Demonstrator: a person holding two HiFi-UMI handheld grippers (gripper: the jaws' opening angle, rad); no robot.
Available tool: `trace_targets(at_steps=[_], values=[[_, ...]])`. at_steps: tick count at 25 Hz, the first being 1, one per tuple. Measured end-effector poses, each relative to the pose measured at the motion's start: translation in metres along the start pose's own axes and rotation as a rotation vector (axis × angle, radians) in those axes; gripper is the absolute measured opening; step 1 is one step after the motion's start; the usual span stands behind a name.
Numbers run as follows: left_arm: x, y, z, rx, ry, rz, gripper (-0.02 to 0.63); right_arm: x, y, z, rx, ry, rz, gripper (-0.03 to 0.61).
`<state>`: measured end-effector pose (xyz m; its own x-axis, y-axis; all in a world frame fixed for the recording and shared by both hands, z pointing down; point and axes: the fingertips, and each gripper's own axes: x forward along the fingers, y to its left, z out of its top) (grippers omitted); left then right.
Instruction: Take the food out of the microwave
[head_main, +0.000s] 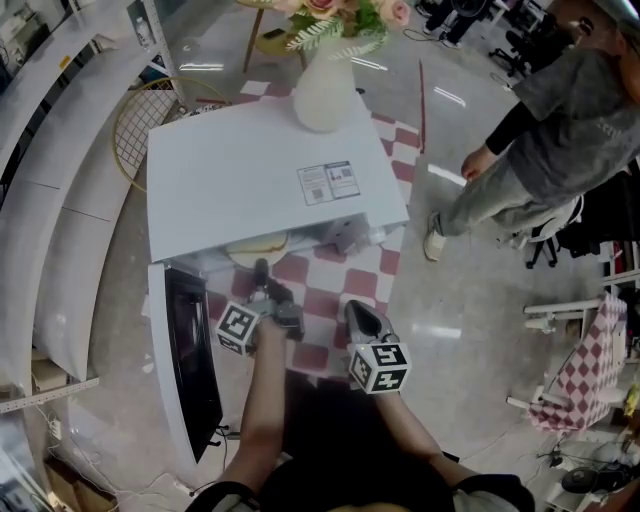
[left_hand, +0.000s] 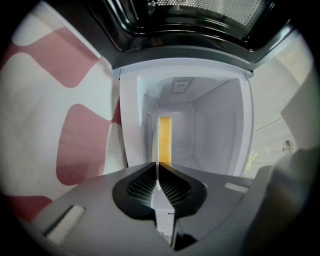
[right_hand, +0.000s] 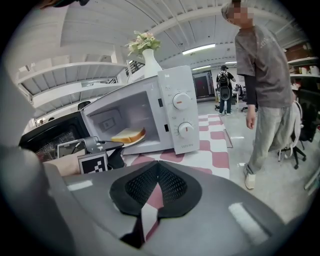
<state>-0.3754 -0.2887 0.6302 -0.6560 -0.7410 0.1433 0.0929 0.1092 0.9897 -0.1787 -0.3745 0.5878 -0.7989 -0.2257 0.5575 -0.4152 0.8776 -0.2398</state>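
A white microwave (head_main: 260, 170) stands on a red-and-white checked cloth, its black-windowed door (head_main: 190, 360) swung open to the left. Inside lies a slice of bread (right_hand: 127, 135) on a white plate (right_hand: 134, 142), whose front edge shows under the oven's top (head_main: 255, 246). My left gripper (head_main: 262, 268) reaches level into the cavity and is shut on the plate's near rim; its own view shows the rim edge-on between the pads (left_hand: 158, 167) and the bread (left_hand: 165, 140) behind. My right gripper (head_main: 352, 308) hangs over the cloth before the oven, shut and empty (right_hand: 159, 165).
A white vase of flowers (head_main: 325, 85) sits on the microwave's top. A person in grey (head_main: 550, 130) stands on the floor to the right. The table's right edge (head_main: 395, 245) lies close by the oven. White curved shelving (head_main: 60, 150) runs along the left.
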Motion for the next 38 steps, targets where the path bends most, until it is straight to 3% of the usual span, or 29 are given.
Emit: trace_targets(at_steps=[21,38], values=[[-0.038,-0.016,-0.006,0.016,0.051,-0.021,0.021,-0.009,0.002,0.008,0.014,-0.043,0.006,0.0],[-0.072,-0.023,-0.019,-0.006,0.158,-0.015,0.021,-0.023,0.001,0.02,0.059,-0.104,-0.013,0.0]])
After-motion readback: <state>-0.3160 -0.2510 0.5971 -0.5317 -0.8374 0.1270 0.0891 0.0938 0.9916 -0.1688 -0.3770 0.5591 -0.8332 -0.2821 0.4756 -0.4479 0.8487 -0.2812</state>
